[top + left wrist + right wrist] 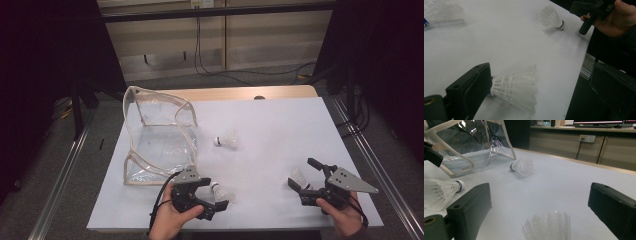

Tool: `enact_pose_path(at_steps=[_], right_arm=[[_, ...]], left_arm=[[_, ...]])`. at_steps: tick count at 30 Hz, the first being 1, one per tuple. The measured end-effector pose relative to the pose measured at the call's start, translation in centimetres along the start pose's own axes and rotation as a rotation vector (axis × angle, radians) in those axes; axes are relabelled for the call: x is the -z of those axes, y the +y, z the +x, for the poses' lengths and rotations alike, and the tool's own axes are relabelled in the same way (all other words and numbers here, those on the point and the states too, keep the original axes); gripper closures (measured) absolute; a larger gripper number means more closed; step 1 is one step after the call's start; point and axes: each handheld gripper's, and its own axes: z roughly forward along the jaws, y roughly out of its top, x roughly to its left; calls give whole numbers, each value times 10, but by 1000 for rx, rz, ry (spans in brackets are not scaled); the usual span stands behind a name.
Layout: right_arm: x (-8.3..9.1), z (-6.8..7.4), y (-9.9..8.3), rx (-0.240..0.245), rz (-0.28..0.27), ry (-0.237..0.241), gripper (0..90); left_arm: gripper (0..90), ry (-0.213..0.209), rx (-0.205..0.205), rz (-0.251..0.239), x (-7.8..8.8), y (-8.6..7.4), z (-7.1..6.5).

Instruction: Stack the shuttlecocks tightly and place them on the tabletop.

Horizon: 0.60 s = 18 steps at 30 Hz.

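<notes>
your left claw (216,194) is gaping wide around a shuttlecock (221,191) lying on the tabletop (280,130); your right claw (306,174) is spread around another shuttlecock (299,176), gripping nothing.

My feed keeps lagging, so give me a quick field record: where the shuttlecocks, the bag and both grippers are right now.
surface: white table
bag: clear bag, far left, standing open, nothing seen inside
middle shuttlecock: lying on its side, right of the bag, apart from both grippers
left shuttlecock: lying between the jaws of the left gripper, cork end at one jaw
right shuttlecock: between the jaws of the right gripper, not clamped
left gripper: open, low at the near edge
right gripper: open, low at near right
</notes>
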Motion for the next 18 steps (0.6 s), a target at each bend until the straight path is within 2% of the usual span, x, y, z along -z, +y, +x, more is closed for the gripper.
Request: enact_pose_path(at_steps=[3,9,18], right_arm=[[0,0,0,0,1,-1,41],[0,0,0,3,0,-1,41],[0,0,0,3,0,-2,41]], left_arm=[[39,-1,-1,-4,4,-3,2],[43,4,-28,-6,11,-6,5],[42,14,-26,-12,19,-11,9]])
